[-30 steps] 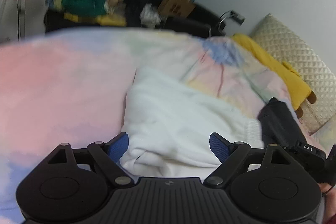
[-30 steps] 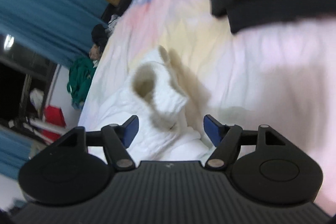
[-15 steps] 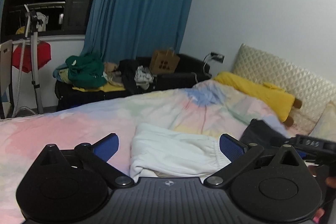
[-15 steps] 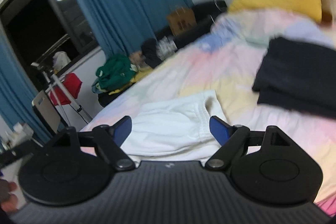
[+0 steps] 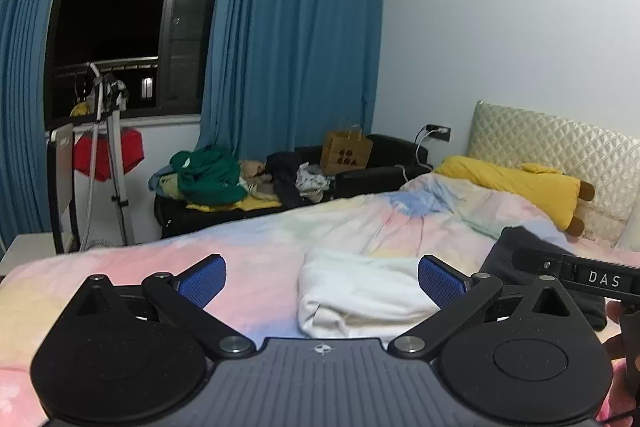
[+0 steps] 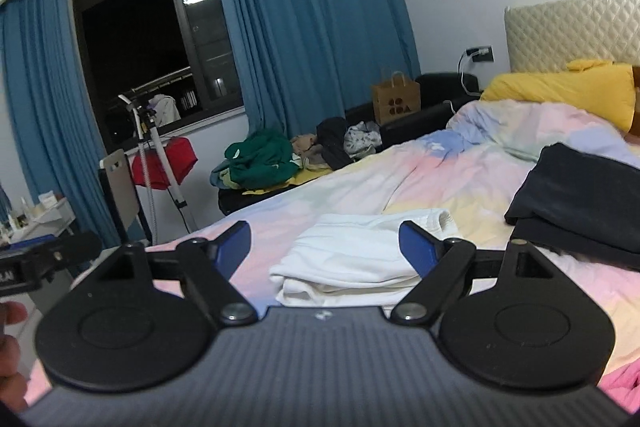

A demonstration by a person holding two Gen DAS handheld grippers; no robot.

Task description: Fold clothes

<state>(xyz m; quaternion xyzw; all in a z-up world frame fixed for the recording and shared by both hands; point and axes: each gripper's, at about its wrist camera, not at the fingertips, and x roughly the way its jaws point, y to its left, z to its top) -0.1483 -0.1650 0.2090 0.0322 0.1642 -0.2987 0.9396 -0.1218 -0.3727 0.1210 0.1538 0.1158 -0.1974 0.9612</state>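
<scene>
Both the left gripper (image 5: 322, 277) and right gripper (image 6: 322, 241) gaped empty above the folded white garment (image 6: 352, 255), which likely needed only gentle squaring.

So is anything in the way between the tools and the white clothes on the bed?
Nothing visible. The folded white garment lies on the pastel duvet straight ahead of both open tools, left tool and right tool. The dark folded garment sits off to its right.
</scene>
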